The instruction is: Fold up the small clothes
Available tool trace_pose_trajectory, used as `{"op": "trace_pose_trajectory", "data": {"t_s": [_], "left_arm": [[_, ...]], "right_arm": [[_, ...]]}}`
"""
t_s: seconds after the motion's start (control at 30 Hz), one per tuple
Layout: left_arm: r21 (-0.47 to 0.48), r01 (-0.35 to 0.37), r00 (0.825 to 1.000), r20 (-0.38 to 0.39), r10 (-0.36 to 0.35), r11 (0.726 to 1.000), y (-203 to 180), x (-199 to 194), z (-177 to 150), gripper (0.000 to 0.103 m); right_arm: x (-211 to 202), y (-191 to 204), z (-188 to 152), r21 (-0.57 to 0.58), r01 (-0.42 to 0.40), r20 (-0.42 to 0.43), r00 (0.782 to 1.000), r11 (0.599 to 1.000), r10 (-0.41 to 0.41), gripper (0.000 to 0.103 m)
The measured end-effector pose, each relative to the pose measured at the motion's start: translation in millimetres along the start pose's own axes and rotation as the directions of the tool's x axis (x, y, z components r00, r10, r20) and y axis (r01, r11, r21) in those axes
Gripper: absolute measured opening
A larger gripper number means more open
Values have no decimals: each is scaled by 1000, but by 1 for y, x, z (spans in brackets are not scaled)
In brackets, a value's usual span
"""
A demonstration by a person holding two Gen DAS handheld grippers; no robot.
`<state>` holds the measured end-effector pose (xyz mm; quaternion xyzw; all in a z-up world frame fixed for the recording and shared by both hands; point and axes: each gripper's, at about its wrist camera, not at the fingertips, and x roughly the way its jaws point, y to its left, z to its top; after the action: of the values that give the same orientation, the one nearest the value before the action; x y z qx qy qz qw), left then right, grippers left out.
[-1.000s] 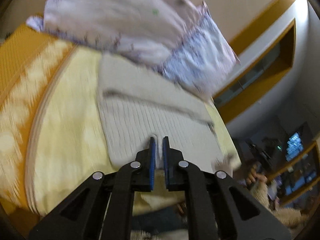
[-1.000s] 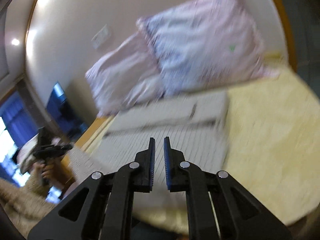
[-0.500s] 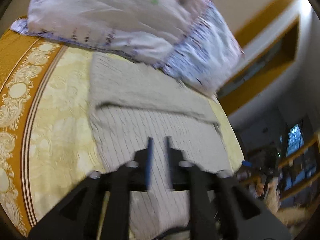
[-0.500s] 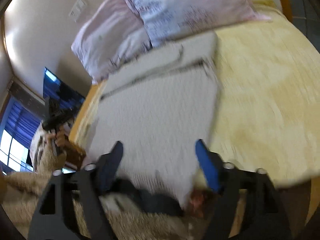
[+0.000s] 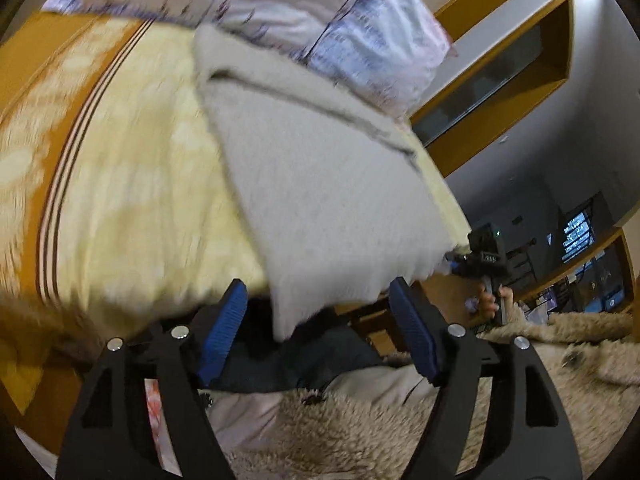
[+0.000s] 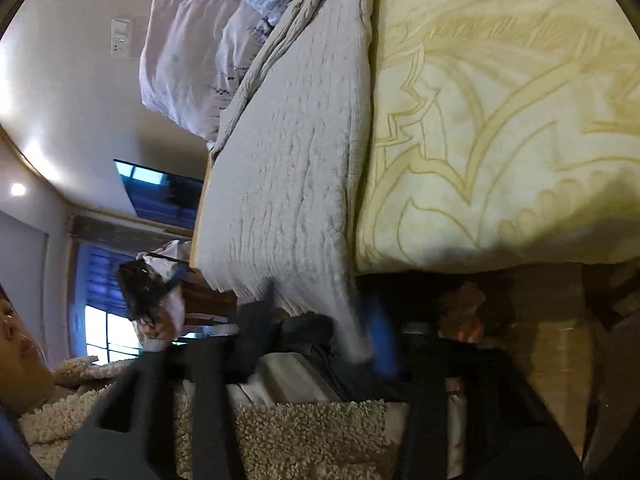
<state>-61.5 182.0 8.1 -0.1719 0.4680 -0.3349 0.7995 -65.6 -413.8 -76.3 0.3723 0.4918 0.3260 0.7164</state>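
A grey knit garment [image 5: 320, 184] lies flat on the yellow bedspread [image 5: 132, 184], its near corner hanging over the bed's edge. My left gripper [image 5: 318, 332] is at that corner; its jaws are opening wide, with the corner between the blue pads [image 5: 224, 328] and untouched by them. In the right wrist view the garment [image 6: 296, 152] runs away from me. My right gripper [image 6: 320, 328] is blurred and its jaws are closing around the other near corner, with a gap still showing. Each gripper appears small in the other's view: the right gripper [image 5: 484, 256], the left gripper [image 6: 140, 284].
Pale printed pillows [image 5: 304, 4] lie against the garment's far end. The bed's orange border [image 5: 36, 80] runs on the left. A person's fleece coat [image 5: 400, 432] and dark trousers fill the space below the bed edge. A wall screen [image 6: 160, 196] hangs beyond.
Both grippers dropped from above the garment to its near edge at the bedside. The left jaws went from shut to wide open. The right gripper rolled; its jaws opened, then narrowed.
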Motion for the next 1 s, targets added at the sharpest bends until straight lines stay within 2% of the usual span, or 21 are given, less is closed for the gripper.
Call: {"op": "trace_pose_trajectory", "data": {"t_s": [0.03, 0.13, 0.3, 0.47, 0.5, 0.57, 0.6, 0.63, 0.67, 0.77, 0.9, 1.0], "left_arm": [[-12, -8, 1000, -12, 8, 1000, 5, 5, -5, 74], [-56, -34, 998, -49, 32, 998, 18, 21, -12, 74], [-119, 17, 999, -41, -22, 993, 30, 41, -8, 74], [-143, 18, 997, -70, -28, 990, 33, 57, -8, 72], [-157, 35, 996, -75, -47, 987, 33, 61, -8, 70], [-190, 72, 993, -82, -89, 979, 34, 67, -9, 55], [-211, 100, 990, -79, -119, 972, 34, 71, -9, 40], [-229, 121, 987, -75, -141, 966, 34, 72, -9, 21], [-248, 139, 984, -72, -162, 959, 34, 73, -9, 11], [-285, 168, 982, -37, -186, 944, 33, 68, -9, 7], [-271, 178, 983, 16, -181, 946, 21, 51, 0, 6], [-229, 175, 984, 68, -164, 958, 11, 35, 17, 6]], "right_arm": [[0, 1, -2, -14, -17, 5, 1000, 1000, 17, 9], [-5, 21, -8, -104, -65, 19, 998, 992, 67, 8], [-15, 46, -3, -176, -82, 62, 994, 981, 94, 8], [-20, 59, 4, -218, -124, 94, 985, 968, 147, 8], [-19, 62, 6, -223, -121, 97, 985, 967, 146, 8], [-18, 65, 9, -230, -122, 98, 984, 966, 147, 8], [-18, 66, 9, -234, -122, 99, 984, 965, 148, 8], [-18, 67, 10, -236, -123, 101, 984, 964, 150, 8], [-19, 69, 11, -241, -124, 104, 983, 963, 153, 8], [-19, 73, 15, -258, -120, 114, 982, 959, 153, 8], [-22, 83, 22, -292, -105, 135, 979, 951, 150, 8], [-27, 93, 29, -323, -77, 169, 976, 943, 137, 8]]}}
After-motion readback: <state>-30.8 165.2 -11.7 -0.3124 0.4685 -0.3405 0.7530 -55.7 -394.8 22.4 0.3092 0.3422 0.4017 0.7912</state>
